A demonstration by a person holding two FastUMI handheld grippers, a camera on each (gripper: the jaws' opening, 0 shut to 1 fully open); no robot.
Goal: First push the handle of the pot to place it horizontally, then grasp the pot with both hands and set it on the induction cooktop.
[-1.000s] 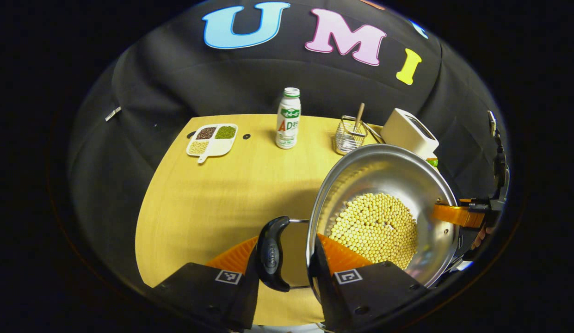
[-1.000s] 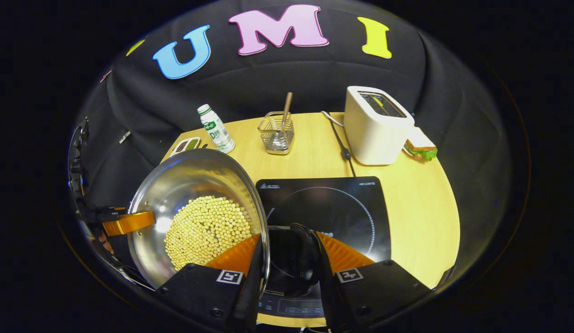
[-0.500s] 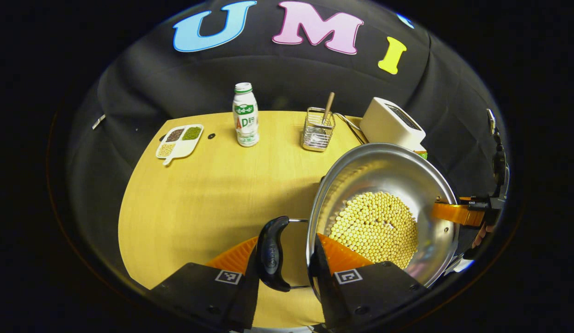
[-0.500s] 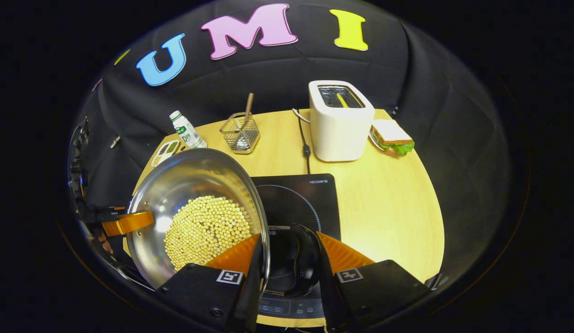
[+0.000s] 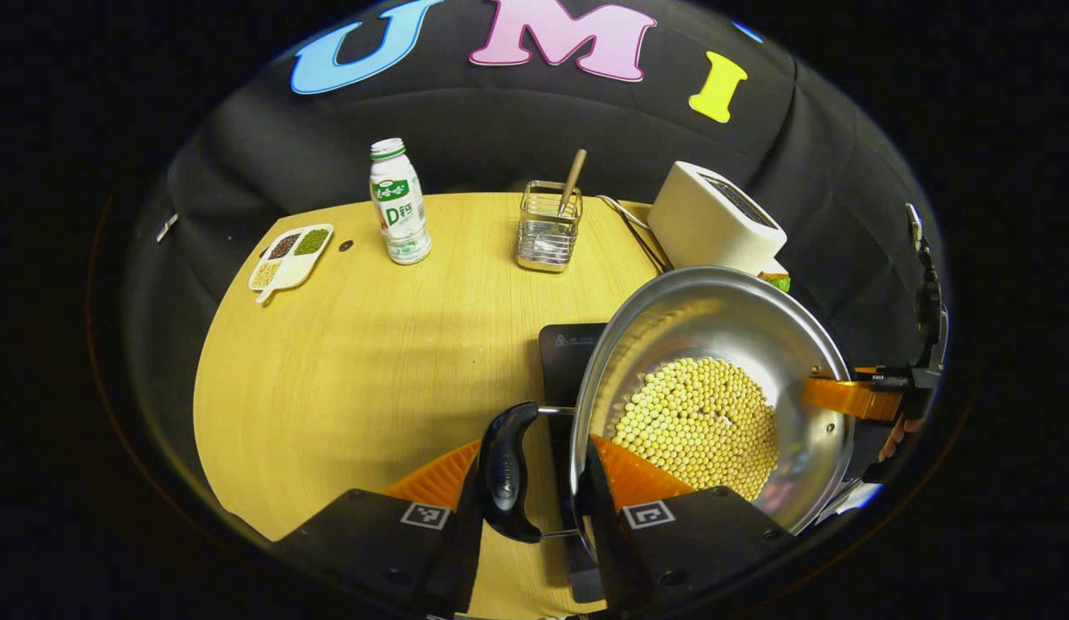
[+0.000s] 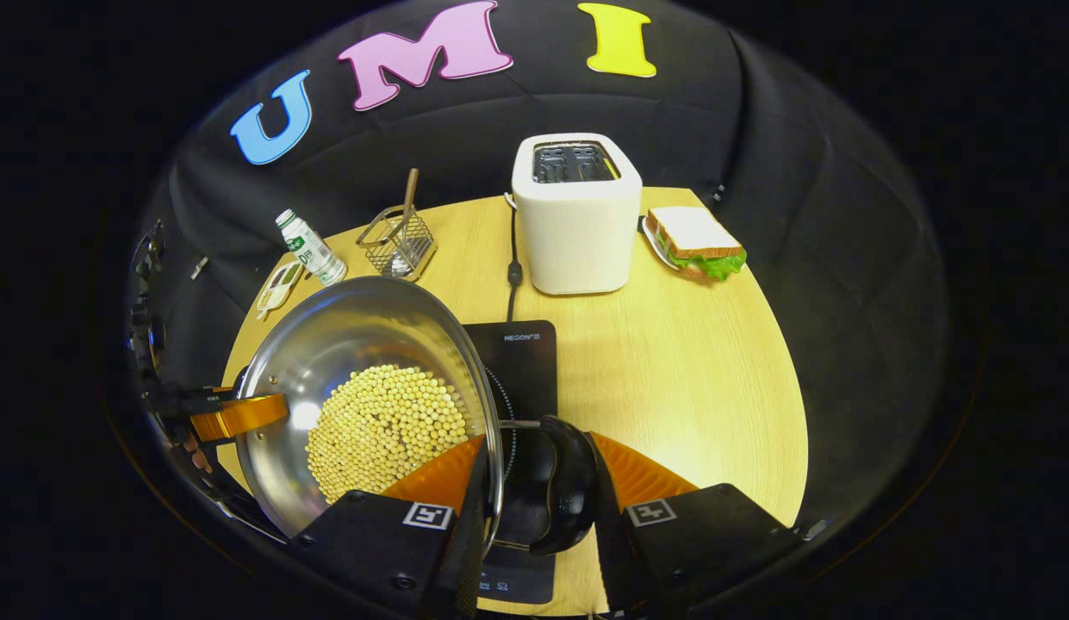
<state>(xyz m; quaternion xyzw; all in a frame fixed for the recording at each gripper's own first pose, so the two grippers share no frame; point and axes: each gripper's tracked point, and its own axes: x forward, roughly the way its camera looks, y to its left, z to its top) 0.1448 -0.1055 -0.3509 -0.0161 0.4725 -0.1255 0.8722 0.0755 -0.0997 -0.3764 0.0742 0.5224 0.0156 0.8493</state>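
Round wooden table (image 5: 344,362) before black cloth wall (image 5: 517,138).

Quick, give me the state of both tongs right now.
Left tongs: shut on the pot, one finger inside the rim, one outside by the left handle.
Right tongs: shut on the pot the same way, by the right handle.

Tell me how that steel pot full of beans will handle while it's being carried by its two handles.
The pot probably feels heavy for its size, since beans cover its bottom. Those loose, round beans would likely roll and shift the weight if it tilts. Its polished wall looks slippery, so the left gripper and right gripper holding the handles seems the safer hold.
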